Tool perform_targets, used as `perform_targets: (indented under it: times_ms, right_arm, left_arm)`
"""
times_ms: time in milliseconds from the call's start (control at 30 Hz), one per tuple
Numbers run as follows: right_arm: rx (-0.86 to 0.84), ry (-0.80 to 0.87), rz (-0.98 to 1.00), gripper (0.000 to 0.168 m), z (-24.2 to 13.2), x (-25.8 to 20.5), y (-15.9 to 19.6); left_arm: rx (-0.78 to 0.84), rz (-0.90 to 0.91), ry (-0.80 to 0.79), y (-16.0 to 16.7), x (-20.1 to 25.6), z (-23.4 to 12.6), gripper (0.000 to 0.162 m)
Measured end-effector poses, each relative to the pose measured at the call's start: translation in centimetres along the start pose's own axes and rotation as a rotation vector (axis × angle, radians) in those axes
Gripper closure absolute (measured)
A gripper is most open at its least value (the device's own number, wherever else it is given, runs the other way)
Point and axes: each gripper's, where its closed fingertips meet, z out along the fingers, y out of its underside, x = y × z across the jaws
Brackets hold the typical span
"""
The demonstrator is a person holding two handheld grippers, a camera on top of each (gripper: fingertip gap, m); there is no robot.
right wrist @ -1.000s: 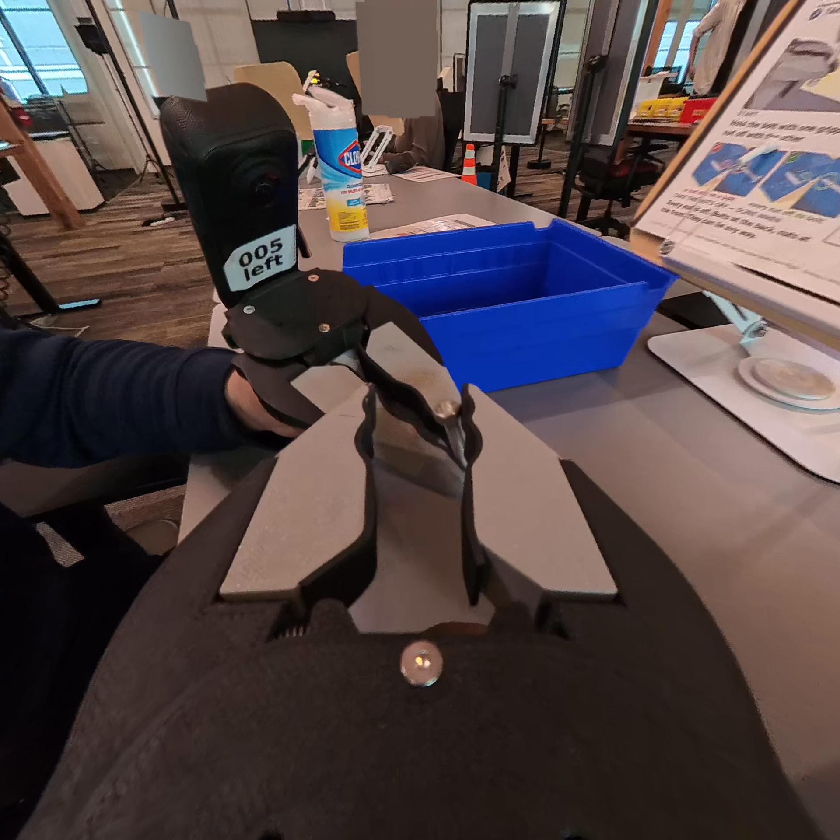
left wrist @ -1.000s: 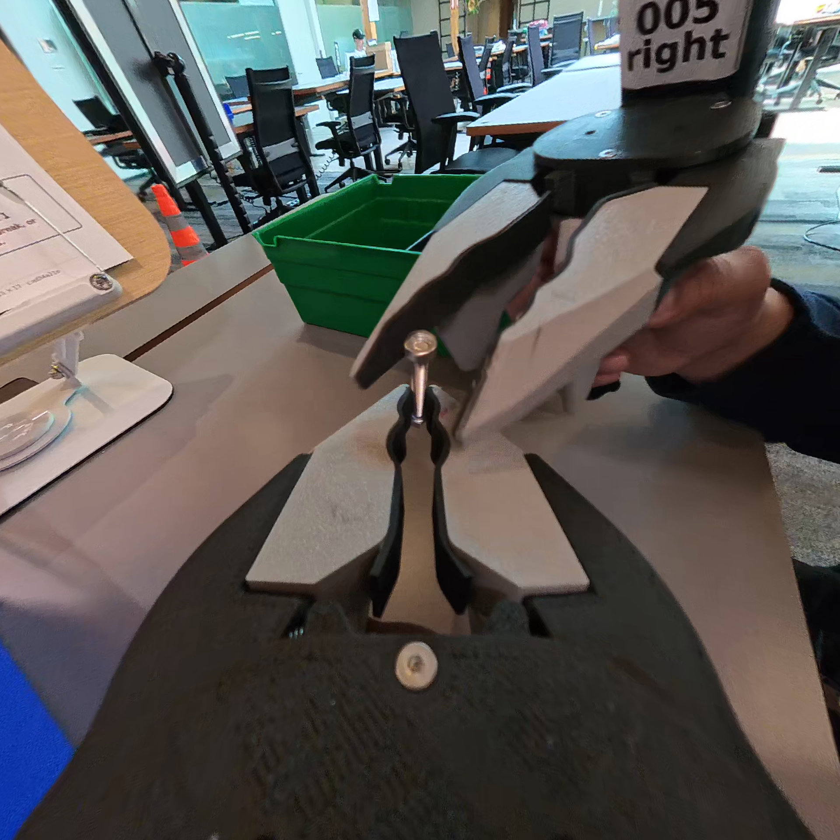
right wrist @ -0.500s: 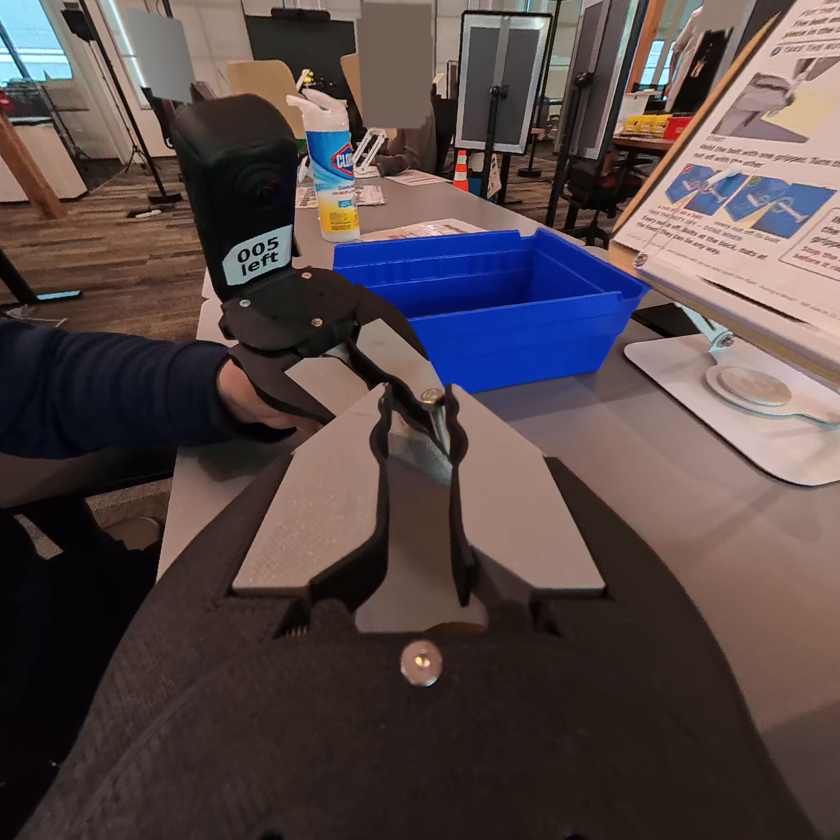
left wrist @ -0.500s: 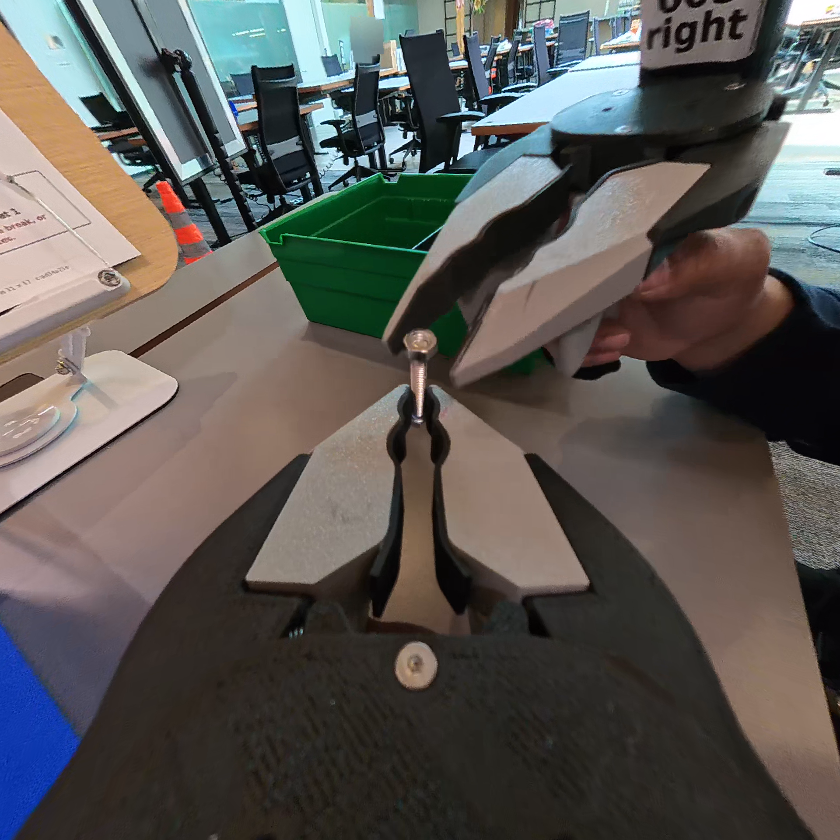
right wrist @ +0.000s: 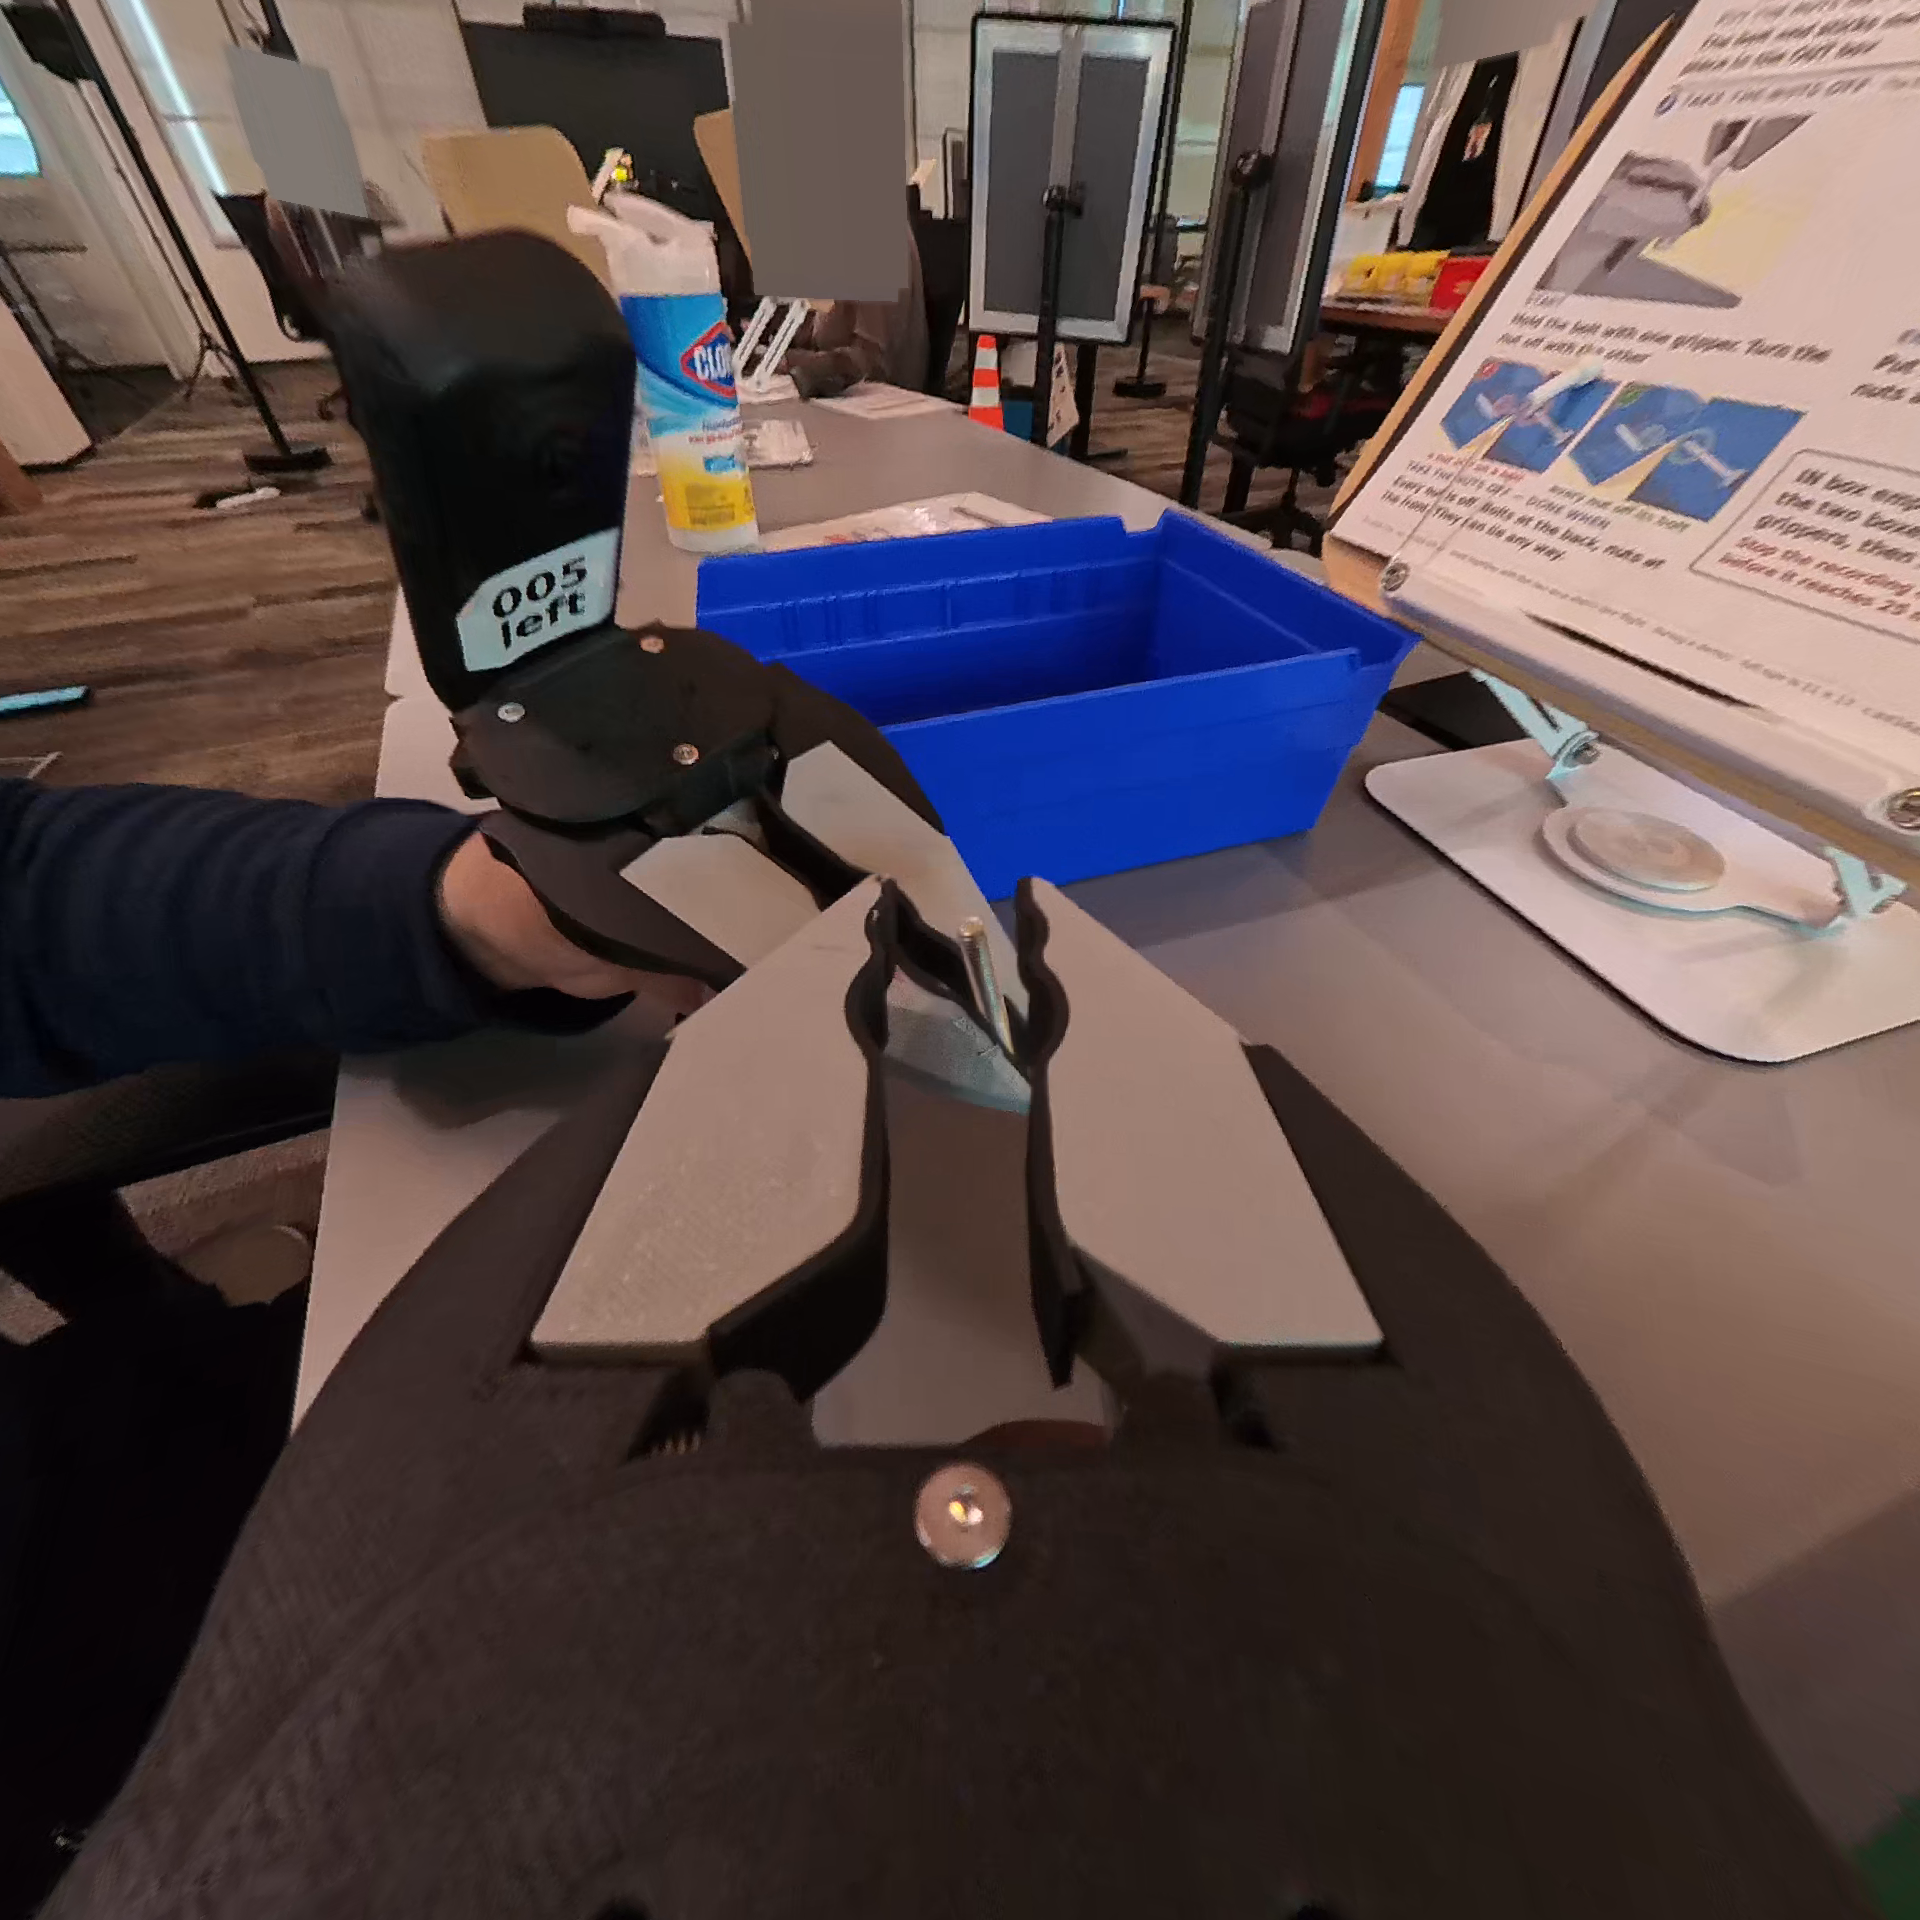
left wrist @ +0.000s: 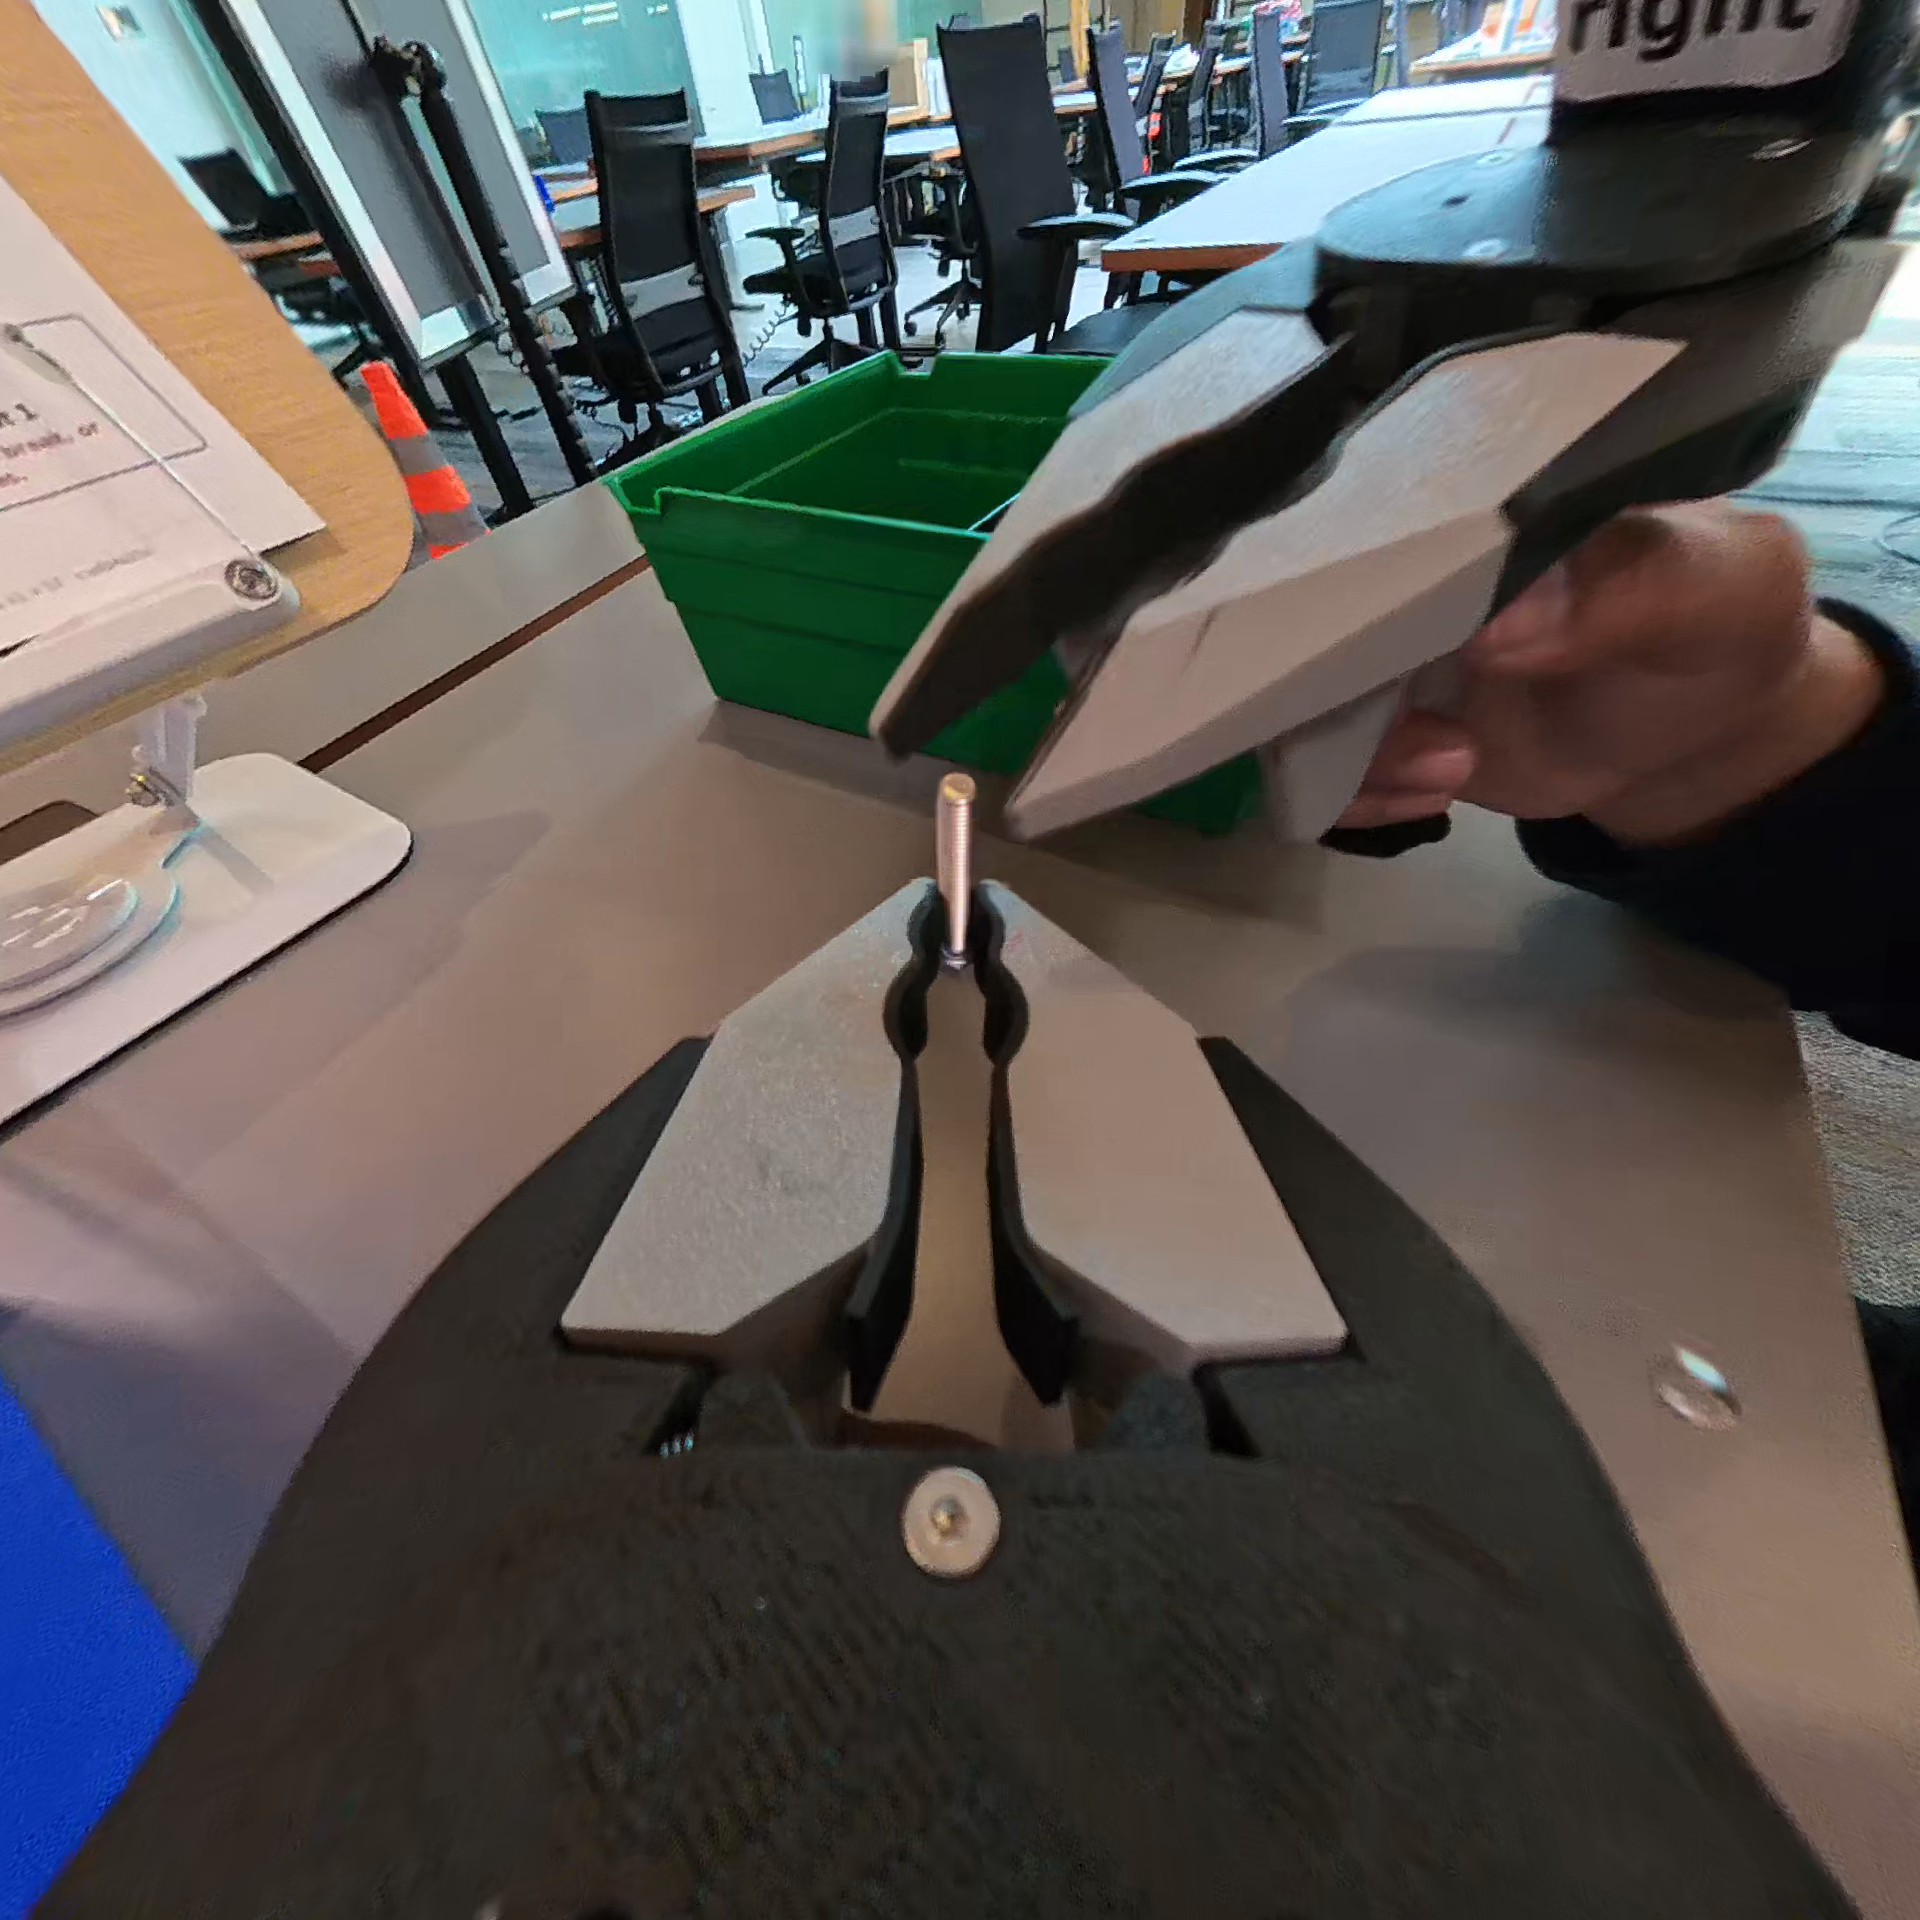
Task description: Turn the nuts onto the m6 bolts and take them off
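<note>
The left tool pinches the bolt at its tip, shank upright above the grey counter. The right tool is spread, its fingertips either side of the bolt without touching. No nut is visible on the shank.

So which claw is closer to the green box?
The right claw. It hangs just in front of the green box, open and empty. The left claw is farther back, shut on the bolt.
</note>
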Motion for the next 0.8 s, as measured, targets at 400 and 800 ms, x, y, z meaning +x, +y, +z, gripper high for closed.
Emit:
perform_targets:
  times_ms: [400,800]
  right_arm:
    - [0.021,-0.057,-0.049,0.141,0.1,-1.8,-0.4]
    - [0.036,-0.139,-0.015,0.141,0.4,-2.9,-0.6]
  left_arm:
    - [-0.064,-0.02,-0.063,1.9,-2.0,0.6,0.16]
    - [-0.069,0.005,-0.057,2.0,-1.7,0.7,0.16]
